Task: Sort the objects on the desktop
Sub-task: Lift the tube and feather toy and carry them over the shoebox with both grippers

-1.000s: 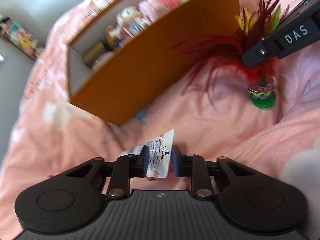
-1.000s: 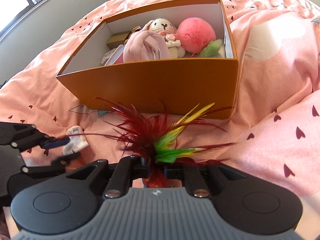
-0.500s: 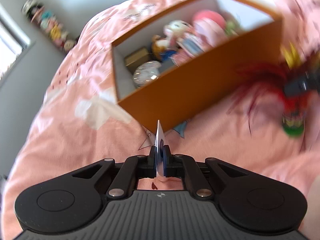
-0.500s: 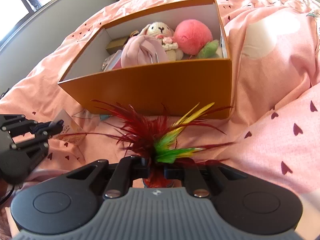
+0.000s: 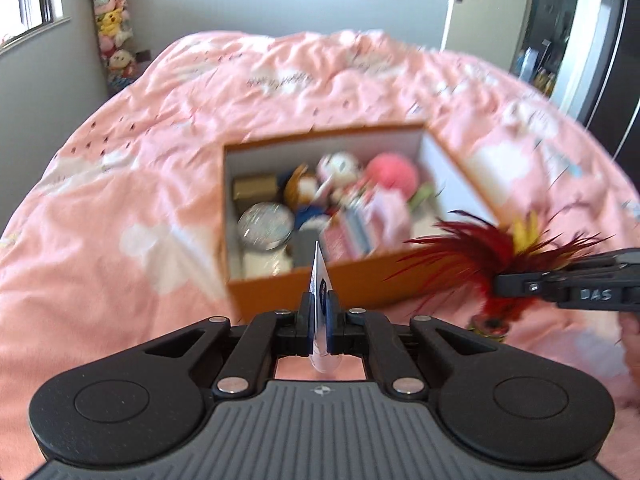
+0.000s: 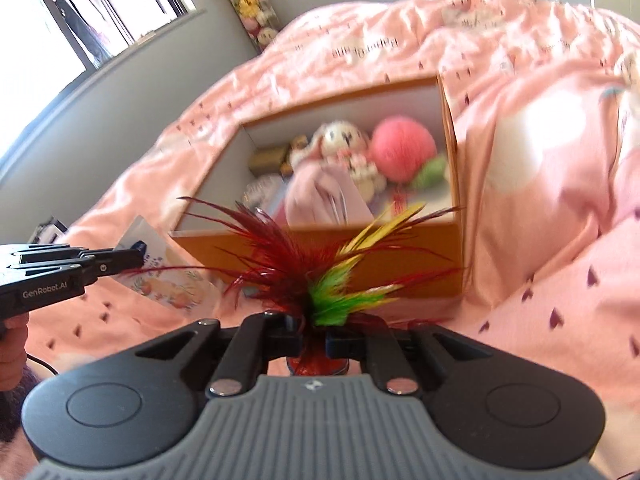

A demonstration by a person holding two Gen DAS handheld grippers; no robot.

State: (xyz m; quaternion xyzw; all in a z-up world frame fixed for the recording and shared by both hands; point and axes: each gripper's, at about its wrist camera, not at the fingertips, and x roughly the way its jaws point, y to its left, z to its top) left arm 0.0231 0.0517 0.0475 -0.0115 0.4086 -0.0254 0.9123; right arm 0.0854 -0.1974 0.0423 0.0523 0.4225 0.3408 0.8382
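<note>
Black jaws of the left gripper point(image 5: 319, 320) pinch a flat white tube point(image 5: 319, 280) edge-on at lower centre. Right gripper point(image 6: 312, 336) jaws clamp a feathered shuttlecock point(image 6: 316, 280) by its base. Beyond both, mid-frame, sits the orange box point(image 5: 360, 276) of toys on pink bedding point(image 5: 120, 200).

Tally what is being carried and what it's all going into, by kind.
Tubes held: 1, Vaseline tube in left tool
Shuttlecocks held: 1, feather shuttlecock in right tool
Boxes: 1, orange box
Total: 3
</note>
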